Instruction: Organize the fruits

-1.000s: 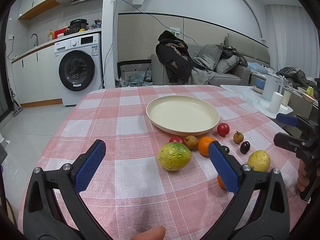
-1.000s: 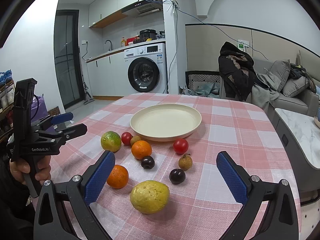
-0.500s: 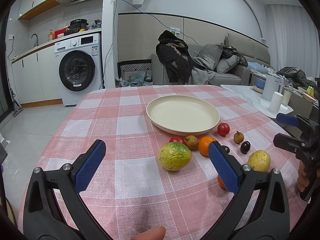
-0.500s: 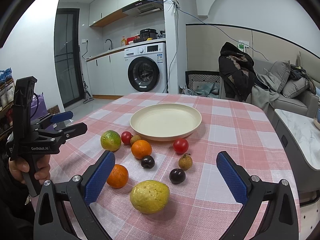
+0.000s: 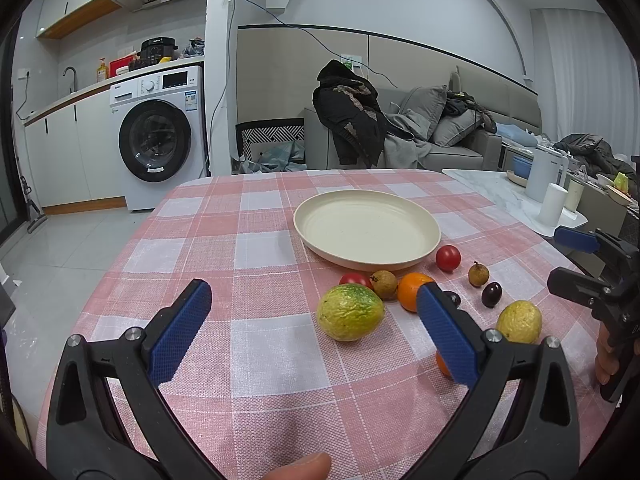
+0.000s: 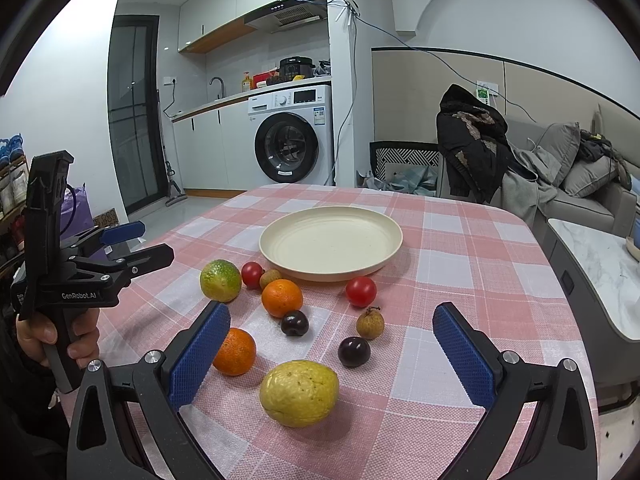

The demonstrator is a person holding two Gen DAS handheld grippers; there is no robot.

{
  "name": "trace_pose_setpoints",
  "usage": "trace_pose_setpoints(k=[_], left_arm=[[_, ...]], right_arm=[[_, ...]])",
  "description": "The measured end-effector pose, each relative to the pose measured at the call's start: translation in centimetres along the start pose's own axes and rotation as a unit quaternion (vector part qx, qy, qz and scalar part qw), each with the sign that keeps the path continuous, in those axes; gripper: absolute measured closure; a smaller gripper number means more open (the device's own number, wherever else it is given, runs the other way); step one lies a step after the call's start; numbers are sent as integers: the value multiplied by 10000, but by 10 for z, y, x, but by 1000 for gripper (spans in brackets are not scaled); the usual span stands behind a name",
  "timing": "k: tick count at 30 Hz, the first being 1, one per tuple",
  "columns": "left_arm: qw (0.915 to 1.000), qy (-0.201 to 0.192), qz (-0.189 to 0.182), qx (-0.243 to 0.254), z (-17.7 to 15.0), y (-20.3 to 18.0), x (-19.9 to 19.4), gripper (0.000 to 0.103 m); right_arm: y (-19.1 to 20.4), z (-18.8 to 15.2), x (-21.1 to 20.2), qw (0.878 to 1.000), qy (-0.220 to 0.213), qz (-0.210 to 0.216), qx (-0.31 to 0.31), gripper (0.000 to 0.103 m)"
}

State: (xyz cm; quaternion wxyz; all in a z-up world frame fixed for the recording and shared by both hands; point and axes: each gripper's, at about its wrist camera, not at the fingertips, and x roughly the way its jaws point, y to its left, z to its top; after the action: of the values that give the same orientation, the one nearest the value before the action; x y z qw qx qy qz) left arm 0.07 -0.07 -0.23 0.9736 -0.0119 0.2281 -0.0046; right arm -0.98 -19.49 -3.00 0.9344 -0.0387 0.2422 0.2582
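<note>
Fruits [image 6: 282,297] are all lying loose on the counter [image 6: 460,280] beside the bare plate [image 6: 392,236], both claws [image 6: 331,346] [image 5: 314,326] hovering apart and empty, first pick seemingly pending.

The only lettering I can read is "GenRobot.AI", printed in white on the black body of my left claw [image 6: 120,244].
</note>
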Motion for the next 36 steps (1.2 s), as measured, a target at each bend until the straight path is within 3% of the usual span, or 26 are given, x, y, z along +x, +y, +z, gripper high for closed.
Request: trace_pose_setpoints(k=[36], left_arm=[[9997, 140, -53, 175, -4, -4, 4, 1]], right_arm=[[-4, -1, -1, 9998, 113, -95, -109, 0]])
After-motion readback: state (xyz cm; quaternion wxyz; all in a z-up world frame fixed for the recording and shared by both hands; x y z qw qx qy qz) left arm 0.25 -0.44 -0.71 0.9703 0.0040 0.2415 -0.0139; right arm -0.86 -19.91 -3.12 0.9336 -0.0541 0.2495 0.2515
